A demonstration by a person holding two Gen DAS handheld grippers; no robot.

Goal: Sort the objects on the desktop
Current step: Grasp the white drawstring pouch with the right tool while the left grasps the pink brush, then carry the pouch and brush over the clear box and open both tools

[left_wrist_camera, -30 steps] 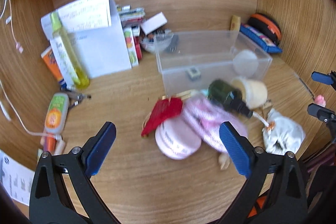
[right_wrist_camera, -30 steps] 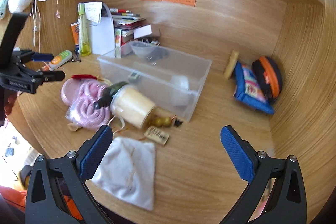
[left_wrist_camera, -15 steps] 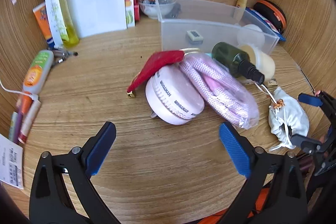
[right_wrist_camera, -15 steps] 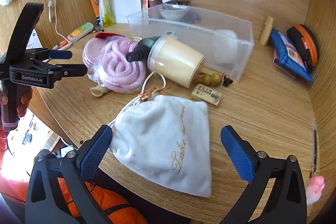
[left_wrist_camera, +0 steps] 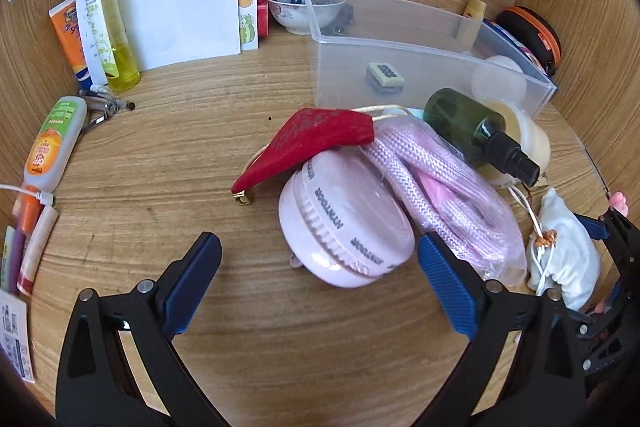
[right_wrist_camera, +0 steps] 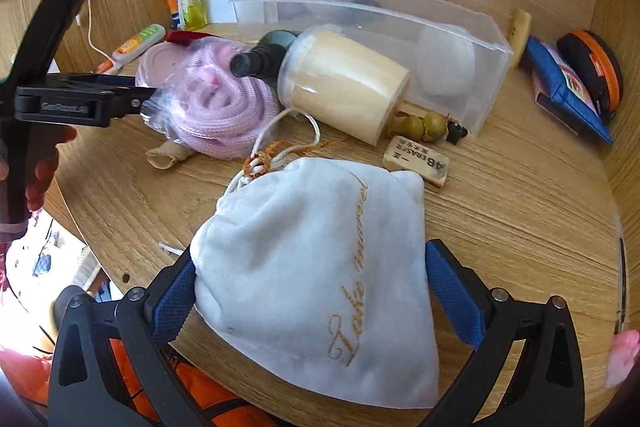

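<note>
My left gripper [left_wrist_camera: 320,267] is open, its jaws astride the near edge of a round pink case [left_wrist_camera: 348,223] on the wooden desk. A red pouch [left_wrist_camera: 316,139] lies on the case, and a bagged pink rope [left_wrist_camera: 448,195] lies to its right. A green spray bottle [left_wrist_camera: 476,131] and a cream jar [left_wrist_camera: 520,143] lie by a clear plastic bin [left_wrist_camera: 400,39]. My right gripper [right_wrist_camera: 312,287] is open around a white velvet drawstring pouch [right_wrist_camera: 320,267], which lies between its fingers at the desk's front edge. The left gripper also shows in the right wrist view [right_wrist_camera: 100,95].
Papers, a yellow bottle [left_wrist_camera: 104,15] and tubes stand at the back left. A bowl of beads [left_wrist_camera: 296,7] sits behind the bin. An eraser [right_wrist_camera: 416,163], a blue pouch [right_wrist_camera: 568,95] and an orange-rimmed case [right_wrist_camera: 596,71] lie to the right.
Both grippers moved forward and down: the left closed in on the pink case, the right advanced until the white pouch lies between its fingers. Both stayed open.
</note>
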